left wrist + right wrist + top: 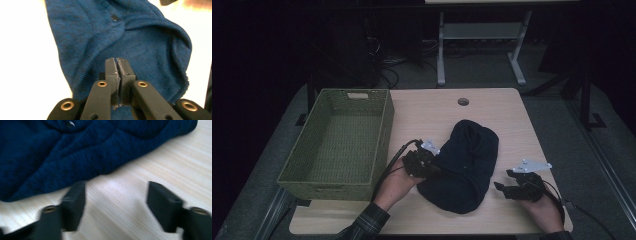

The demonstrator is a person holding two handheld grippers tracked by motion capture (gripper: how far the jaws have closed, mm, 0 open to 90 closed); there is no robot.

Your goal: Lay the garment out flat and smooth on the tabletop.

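My left tool (117, 65) pinches the blue knit garment's (467, 165) edge, jaws closed tight; my right tool (116, 195) gapes empty beside the garment; no readable writing.

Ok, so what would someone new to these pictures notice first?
Likely the dark blue knitted garment bunched on the pale wooden table, near its front edge. Next, the green woven basket standing at the table's left side. The left tool has its jaws shut above the garment, while the right tool stands open over bare table beside the cloth.
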